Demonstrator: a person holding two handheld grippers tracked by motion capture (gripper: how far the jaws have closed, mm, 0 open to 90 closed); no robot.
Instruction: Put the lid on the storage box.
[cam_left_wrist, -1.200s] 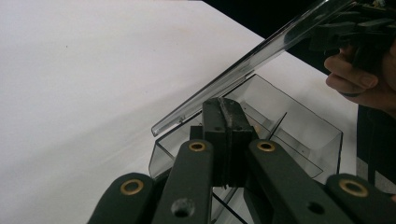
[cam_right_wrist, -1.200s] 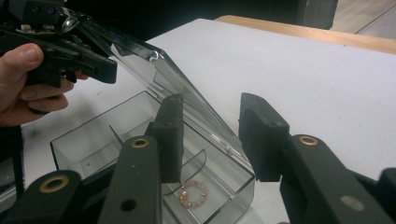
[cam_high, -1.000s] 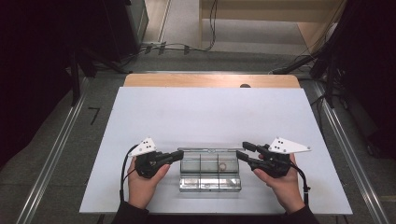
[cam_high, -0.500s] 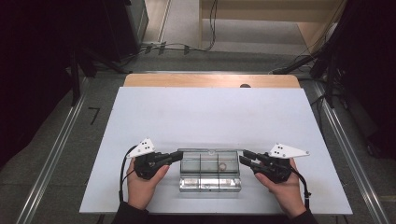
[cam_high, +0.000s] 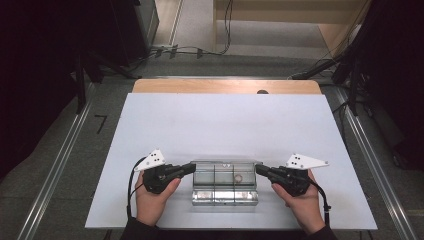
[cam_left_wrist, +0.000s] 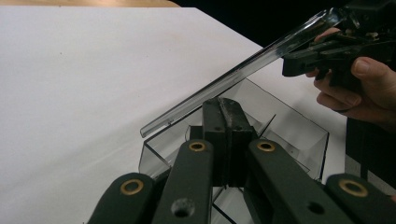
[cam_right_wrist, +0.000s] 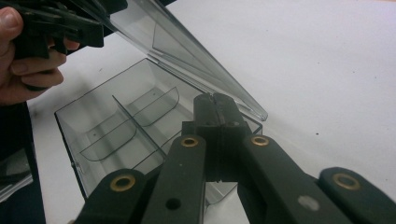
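A clear plastic box (cam_high: 225, 175) with several compartments lies near the table's front edge. Its lid (cam_left_wrist: 243, 70) is tilted up a little off the box (cam_right_wrist: 116, 126). My left gripper (cam_high: 192, 167) is at the box's left end, its jaws (cam_left_wrist: 224, 112) pressed together at the lid's near end. My right gripper (cam_high: 257, 169) is at the right end; its jaws have just been closing and now stand shut (cam_right_wrist: 215, 109) on the lid's other end. A small ring-like thing (cam_high: 239, 177) lies in one compartment.
The white table top (cam_high: 225, 125) stretches open beyond the box to a wooden strip (cam_high: 225, 86) at the far edge. Metal rails and cables run along the floor at the sides and back.
My right gripper has come slightly in and down to the box's right end and its jaws have closed. The left gripper has stayed where it was.
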